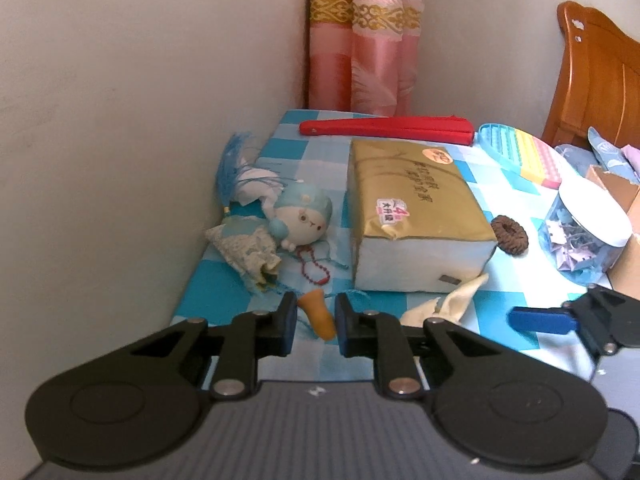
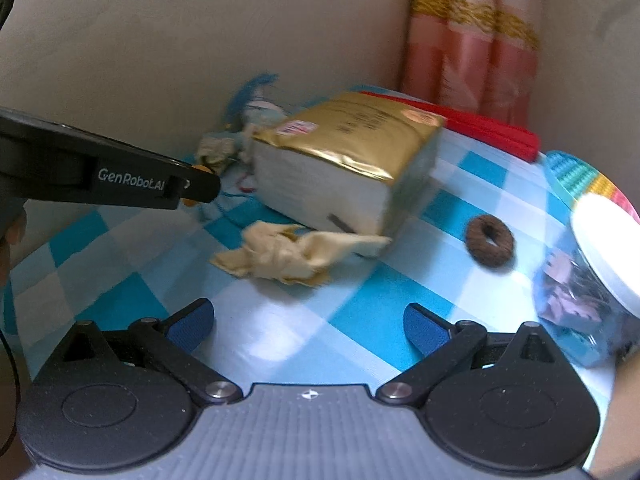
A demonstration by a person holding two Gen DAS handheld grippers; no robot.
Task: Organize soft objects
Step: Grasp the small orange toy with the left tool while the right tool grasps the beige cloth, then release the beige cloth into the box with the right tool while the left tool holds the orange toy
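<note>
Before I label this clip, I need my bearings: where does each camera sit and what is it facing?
Left wrist: on the left gripper, facing the wall corner; its fingers flank an orange cone; right gripper at the edge.
Right wrist: on the right gripper, open over the checked cloth; the other gripper crosses on its left.
Shared: tissue pack, hair tie.

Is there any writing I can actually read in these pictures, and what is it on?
"GenRobot.AI", the last letters partly hidden: white print on the side of the left gripper, seen from the right wrist view.
"4": large digit on the pink and white sticker on the gold tissue pack; the small characters around it are too small to read.
Dark rows of Chinese characters on the pack's top: too distorted to read.
Orange round sticker on the pack: unreadable.
</note>
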